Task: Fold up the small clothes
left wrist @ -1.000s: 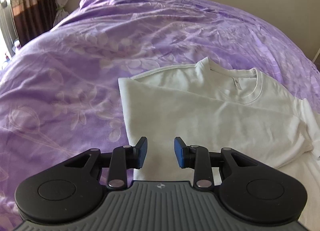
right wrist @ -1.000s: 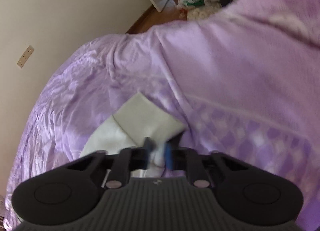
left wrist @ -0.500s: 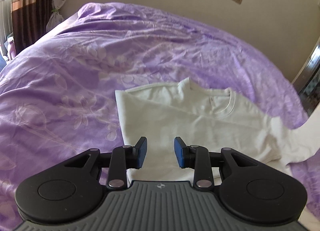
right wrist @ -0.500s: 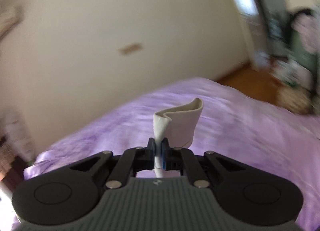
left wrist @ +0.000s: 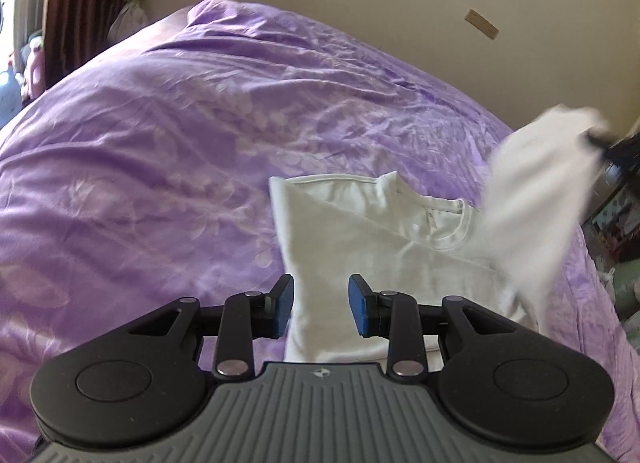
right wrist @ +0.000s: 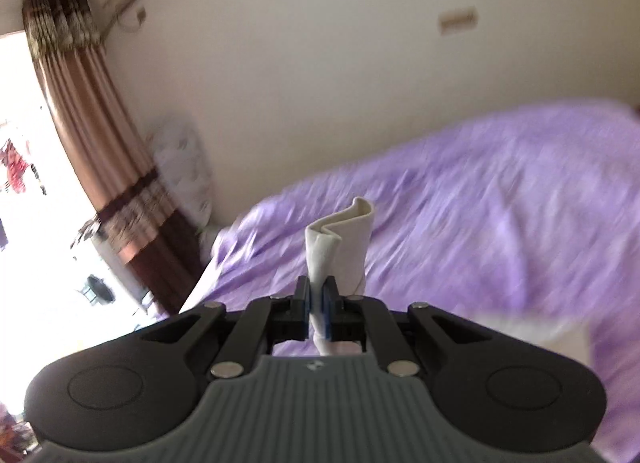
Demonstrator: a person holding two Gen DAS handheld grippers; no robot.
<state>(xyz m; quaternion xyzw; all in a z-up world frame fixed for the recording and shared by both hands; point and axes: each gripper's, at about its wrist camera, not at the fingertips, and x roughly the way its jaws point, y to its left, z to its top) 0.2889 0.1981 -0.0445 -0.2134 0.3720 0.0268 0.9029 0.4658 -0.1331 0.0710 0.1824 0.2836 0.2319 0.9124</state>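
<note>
I held the right gripper (right wrist: 316, 299) clenched on the sleeve (right wrist: 340, 251) of the white shirt (left wrist: 380, 247), whose body lay flat on the purple bedspread (left wrist: 160, 143) just ahead of the released left gripper (left wrist: 320, 303). I judged the fabric light, limp and non-slippery, best gripped at hems or sleeve ends.

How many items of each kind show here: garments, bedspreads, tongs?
White shirt: 1
Purple bedspread: 1
Tongs: 2, left tongs open, right tongs shut on the shirt's sleeve
Total: 4
</note>
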